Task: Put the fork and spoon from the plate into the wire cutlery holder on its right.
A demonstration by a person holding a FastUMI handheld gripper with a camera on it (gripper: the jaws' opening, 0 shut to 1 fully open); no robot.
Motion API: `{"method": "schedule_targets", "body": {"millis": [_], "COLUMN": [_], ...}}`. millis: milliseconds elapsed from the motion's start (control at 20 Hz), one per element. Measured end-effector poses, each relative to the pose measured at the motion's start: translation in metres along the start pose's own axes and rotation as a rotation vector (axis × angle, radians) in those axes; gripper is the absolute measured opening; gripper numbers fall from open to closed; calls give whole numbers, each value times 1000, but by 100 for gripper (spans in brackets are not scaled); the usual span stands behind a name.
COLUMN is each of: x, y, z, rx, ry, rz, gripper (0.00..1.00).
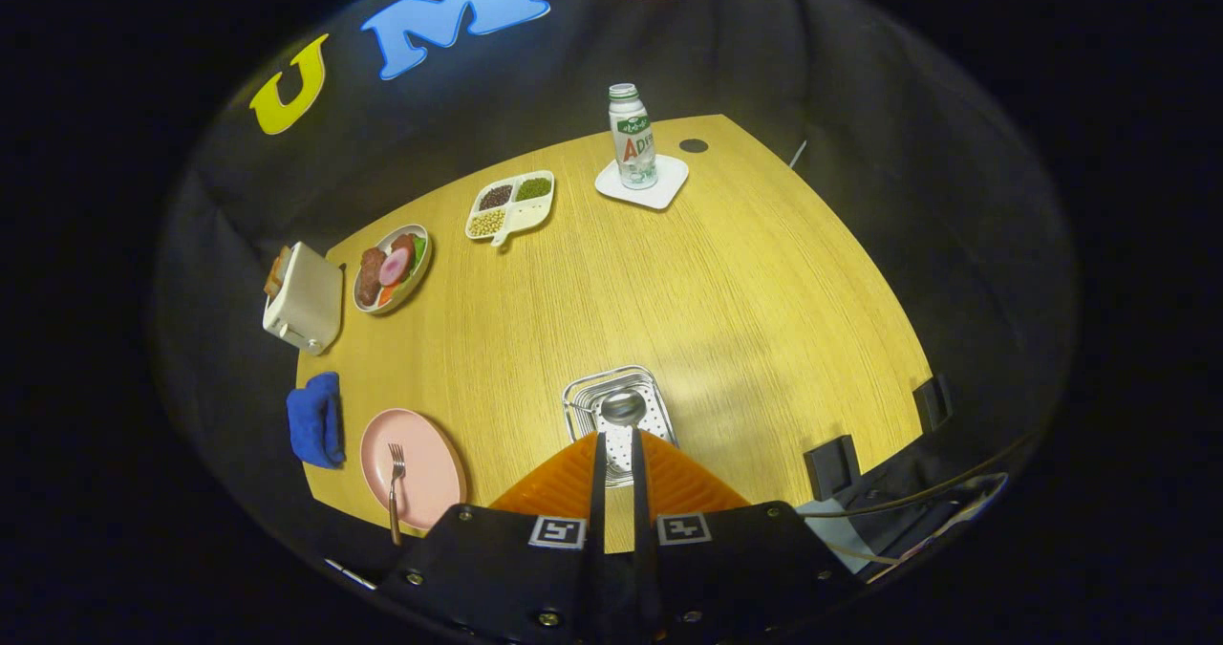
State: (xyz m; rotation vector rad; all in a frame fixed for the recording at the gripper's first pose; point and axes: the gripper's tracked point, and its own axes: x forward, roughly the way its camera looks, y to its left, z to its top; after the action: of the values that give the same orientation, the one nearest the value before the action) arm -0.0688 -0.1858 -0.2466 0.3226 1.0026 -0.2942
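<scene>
The table carries everything. At its near left, the pink plate has the fork lying on it. The wire holder sits to the plate's right, just ahead of the fingers. The gripper is closed down on the spoon, whose bowl hangs over the holder. A bottle stands well beyond.
</scene>
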Motion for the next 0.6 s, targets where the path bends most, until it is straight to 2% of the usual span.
{"method": "schedule_targets", "body": {"millis": [200,600], "x": [-8,-19], "y": [14,63], "z": [4,2], "rx": [-21,-139], "ry": [-36,-102], "rz": [17,68], "gripper": [13,13]}}
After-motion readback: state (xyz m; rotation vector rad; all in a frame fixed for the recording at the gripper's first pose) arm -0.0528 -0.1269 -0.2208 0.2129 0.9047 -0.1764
